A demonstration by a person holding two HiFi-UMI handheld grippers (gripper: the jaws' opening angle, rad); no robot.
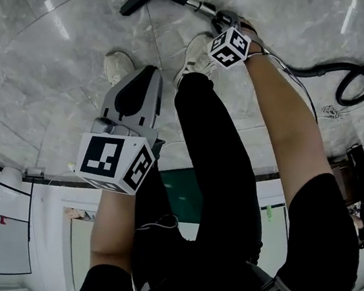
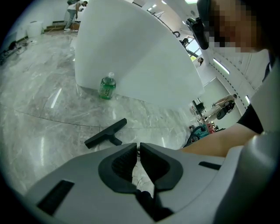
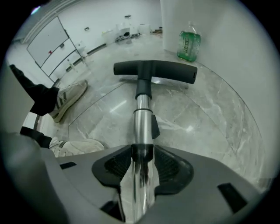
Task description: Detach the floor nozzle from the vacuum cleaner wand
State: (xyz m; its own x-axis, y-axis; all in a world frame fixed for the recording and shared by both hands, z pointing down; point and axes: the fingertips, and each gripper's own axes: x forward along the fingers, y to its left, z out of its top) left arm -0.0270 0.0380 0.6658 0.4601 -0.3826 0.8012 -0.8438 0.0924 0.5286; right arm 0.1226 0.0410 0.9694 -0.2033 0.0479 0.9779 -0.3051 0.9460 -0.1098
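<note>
Right gripper (image 3: 142, 154) is straddling the chrome wand (image 3: 142, 120) with its jaws spread wide. The pads are standing close along either side of the tube and, as I am reading it, not squeezing. I am seeing the left gripper (image 2: 137, 151) hanging empty above the marble floor (image 3: 210, 113), its jaws pressed together. The floor nozzle (image 3: 155, 70) is lying flat on that floor just ahead of the right jaws, joined to the wand through its black neck (image 3: 143, 89). I am expecting the wand to behave as a stiff, polished and rather slippery tube, so I am favouring a firm hold low down near the dark collar. The nozzle is looking like light, rigid plastic, and I am judging its neck a better place for the left jaws than the broad bar. A snug joint is probably calling for a twist with the pull.
</note>
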